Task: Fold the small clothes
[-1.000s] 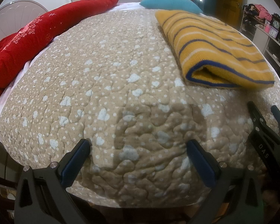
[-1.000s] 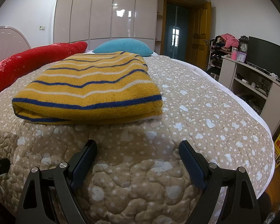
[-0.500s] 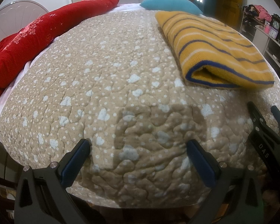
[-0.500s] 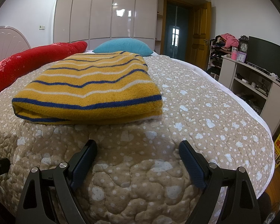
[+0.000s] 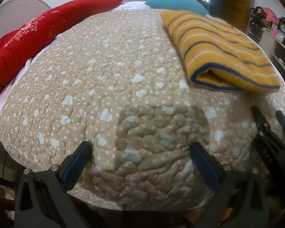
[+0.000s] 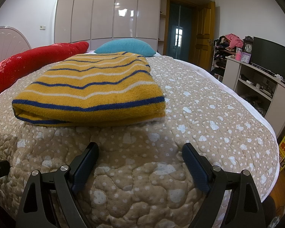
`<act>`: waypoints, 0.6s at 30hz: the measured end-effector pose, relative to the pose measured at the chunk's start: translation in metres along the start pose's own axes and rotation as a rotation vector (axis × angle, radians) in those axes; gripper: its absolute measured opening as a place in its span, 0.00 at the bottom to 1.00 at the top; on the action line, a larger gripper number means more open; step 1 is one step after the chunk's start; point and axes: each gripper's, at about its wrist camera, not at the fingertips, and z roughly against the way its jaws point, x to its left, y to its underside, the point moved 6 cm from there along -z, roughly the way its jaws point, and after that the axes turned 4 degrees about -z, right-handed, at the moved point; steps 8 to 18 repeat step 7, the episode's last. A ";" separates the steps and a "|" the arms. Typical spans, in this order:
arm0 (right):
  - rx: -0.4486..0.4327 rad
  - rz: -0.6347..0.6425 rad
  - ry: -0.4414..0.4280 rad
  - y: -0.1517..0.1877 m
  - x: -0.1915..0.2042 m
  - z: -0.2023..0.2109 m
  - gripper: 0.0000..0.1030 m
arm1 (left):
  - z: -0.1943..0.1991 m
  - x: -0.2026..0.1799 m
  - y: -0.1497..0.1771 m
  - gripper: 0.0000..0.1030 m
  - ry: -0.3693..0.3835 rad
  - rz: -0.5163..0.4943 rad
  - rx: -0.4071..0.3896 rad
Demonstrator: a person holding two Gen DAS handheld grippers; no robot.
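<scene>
At the far left, a red bolster [image 5: 28, 38] lies along the edge of the bed [image 5: 104, 76], which is covered by a beige quilt dotted in white. The left gripper [image 5: 140, 157] hovers over bare quilt near the bed's foot, its fingers [image 5: 77, 161] spread wide and holding nothing. The folded yellow sweater [image 5: 218, 47] with blue and white stripes lies ahead of this gripper and off to its right, well apart from the fingertips, its open folded edge turned toward the camera. Behind the sweater sits a teal pillow [image 5: 176, 1].

Further right, the right gripper [image 6: 140, 155] is also wide open and empty, its fingers [image 6: 195, 163] low over the quilt. In the right wrist view the sweater [image 6: 96, 87] lies flat on the bed straight ahead and slightly left, near the fingertips but not touching them. At the far right stands a shelf unit [image 6: 256, 79] carrying a dark screen [image 6: 271, 55] and a clock [image 6: 248, 47].
</scene>
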 end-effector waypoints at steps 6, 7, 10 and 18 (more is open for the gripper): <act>0.001 0.001 0.001 0.000 0.000 0.000 0.89 | -0.001 -0.001 0.001 1.00 0.007 0.003 0.010; 0.004 0.002 0.002 0.000 0.000 0.000 0.89 | -0.002 -0.001 0.001 1.00 0.008 0.005 0.013; 0.004 0.002 0.002 0.000 0.000 0.000 0.89 | -0.002 -0.001 0.001 1.00 0.008 0.005 0.013; 0.004 0.002 0.002 0.000 0.000 0.000 0.89 | -0.002 -0.001 0.001 1.00 0.008 0.005 0.013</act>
